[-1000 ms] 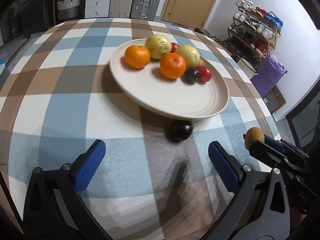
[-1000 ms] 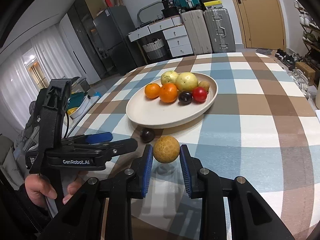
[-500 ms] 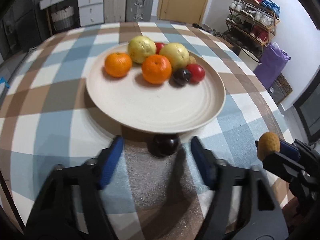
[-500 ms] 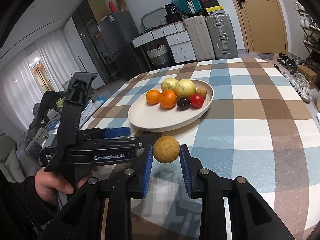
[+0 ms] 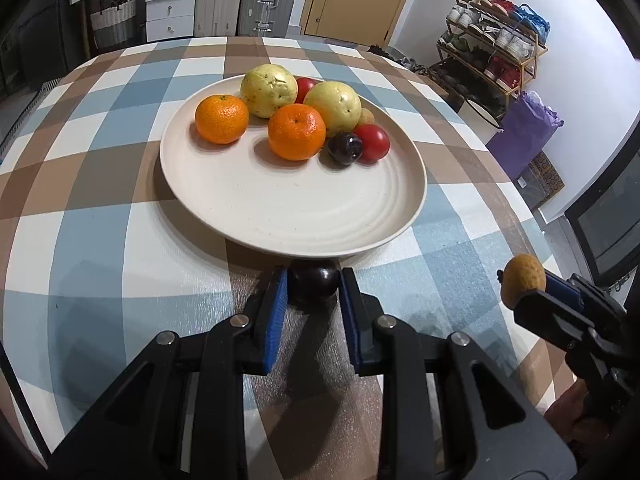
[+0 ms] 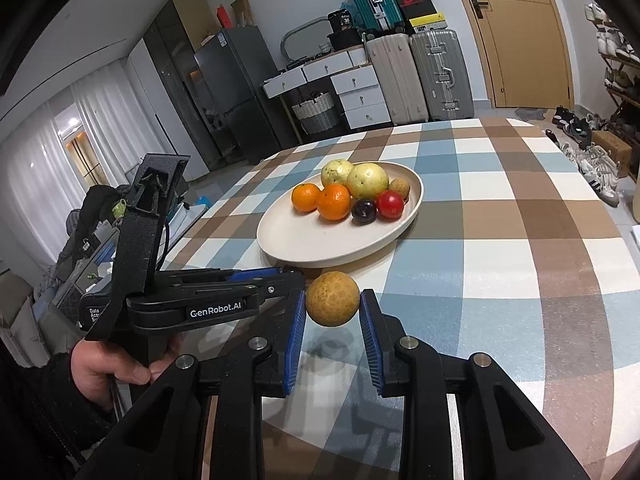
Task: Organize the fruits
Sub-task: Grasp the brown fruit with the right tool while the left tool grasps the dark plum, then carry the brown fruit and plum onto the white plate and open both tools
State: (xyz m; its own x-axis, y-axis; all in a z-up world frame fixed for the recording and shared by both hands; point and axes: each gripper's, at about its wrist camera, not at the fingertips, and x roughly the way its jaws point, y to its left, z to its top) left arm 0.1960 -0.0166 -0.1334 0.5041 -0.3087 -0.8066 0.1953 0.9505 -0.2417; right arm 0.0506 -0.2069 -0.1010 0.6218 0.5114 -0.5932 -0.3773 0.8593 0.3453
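Observation:
A cream plate [image 5: 304,216] on the checked table holds two oranges [image 5: 296,132], two yellow-green guavas [image 5: 334,106], a dark plum [image 5: 345,149], a red fruit [image 5: 372,142] and a small brown fruit. My left gripper [image 5: 313,286] is shut on a second dark plum [image 5: 313,283] on the cloth at the plate's near rim. My right gripper [image 6: 333,304] is shut on a brown round fruit [image 6: 332,299], held above the table near the plate [image 6: 340,240]; it also shows in the left wrist view [image 5: 522,286]. The left gripper [image 6: 280,280] shows in the right wrist view.
The table's right edge [image 5: 532,232] curves close to the right gripper. Beyond stand a shoe rack [image 5: 496,52], a purple bag [image 5: 528,132], suitcases [image 6: 420,76] and drawers [image 6: 356,96].
My left gripper moved forward to the loose dark plum and closed its wide-open fingers onto it. The right gripper kept the brown fruit and rose slightly.

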